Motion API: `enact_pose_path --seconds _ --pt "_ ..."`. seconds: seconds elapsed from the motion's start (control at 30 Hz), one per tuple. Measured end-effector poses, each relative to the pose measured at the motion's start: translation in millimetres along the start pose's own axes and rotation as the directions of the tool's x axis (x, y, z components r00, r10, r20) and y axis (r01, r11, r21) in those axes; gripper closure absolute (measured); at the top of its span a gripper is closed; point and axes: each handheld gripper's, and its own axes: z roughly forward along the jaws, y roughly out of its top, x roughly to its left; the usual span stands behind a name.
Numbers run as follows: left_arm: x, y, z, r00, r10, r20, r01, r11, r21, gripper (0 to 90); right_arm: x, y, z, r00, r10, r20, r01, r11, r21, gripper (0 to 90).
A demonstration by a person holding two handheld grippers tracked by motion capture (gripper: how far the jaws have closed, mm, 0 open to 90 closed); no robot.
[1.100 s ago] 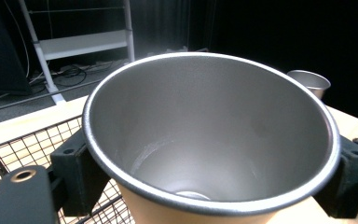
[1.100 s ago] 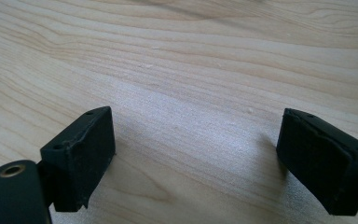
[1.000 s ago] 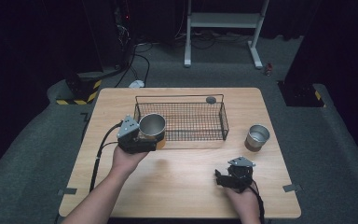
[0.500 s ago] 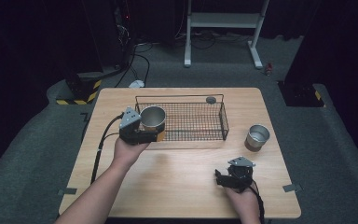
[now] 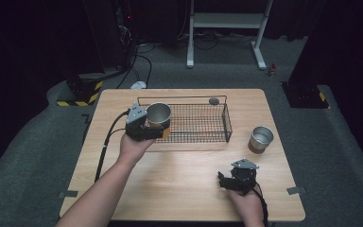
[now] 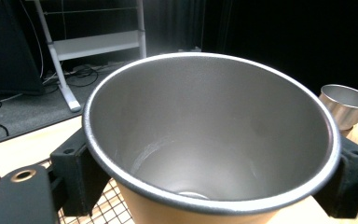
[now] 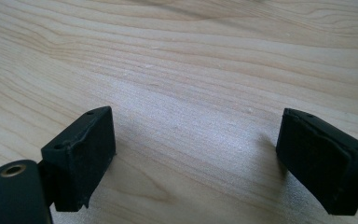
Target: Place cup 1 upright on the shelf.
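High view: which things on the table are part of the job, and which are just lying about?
In the job: cup clamped in left gripper; wire basket beneath it; second cup, likely next.
Lying about: small dark disc behind the basket; right gripper, idle, jaws open.

Silver cup [image 5: 159, 113], black wire basket [image 5: 194, 124]

My left hand [image 5: 133, 145] reaches far forward on a stretched forearm, its black two-jaw left gripper [image 5: 147, 126] clamped tight, jaws pressing from both sides. My right hand [image 5: 246, 201] rests close by me, its black right gripper [image 5: 226, 181] spread wide, jaws pointing left.
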Motion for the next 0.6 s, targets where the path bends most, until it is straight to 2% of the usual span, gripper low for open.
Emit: enact_pose_path --seconds 0.13,0.23,0.6 --pt "1.6 0.9 5.1 1.0 -0.009 0.002 0.009 0.9999 0.007 14.1 0.0 0.0 0.0 1.0 0.0 0.0 0.0 1.0 0.0 11.6" --pt "2.0 1.1 10.4 1.0 0.003 -0.004 -0.002 0.9999 0.017 14.1 0.0 0.0 0.0 1.0 0.0 0.0 0.0 1.0 0.0 11.6" --pt "9.2 0.7 27.1 0.9995 -0.019 -0.025 0.019 0.9997 0.017 14.1 -0.2 -0.1 -0.1 1.0 -0.002 -0.001 0.002 1.0 -0.001 11.8"
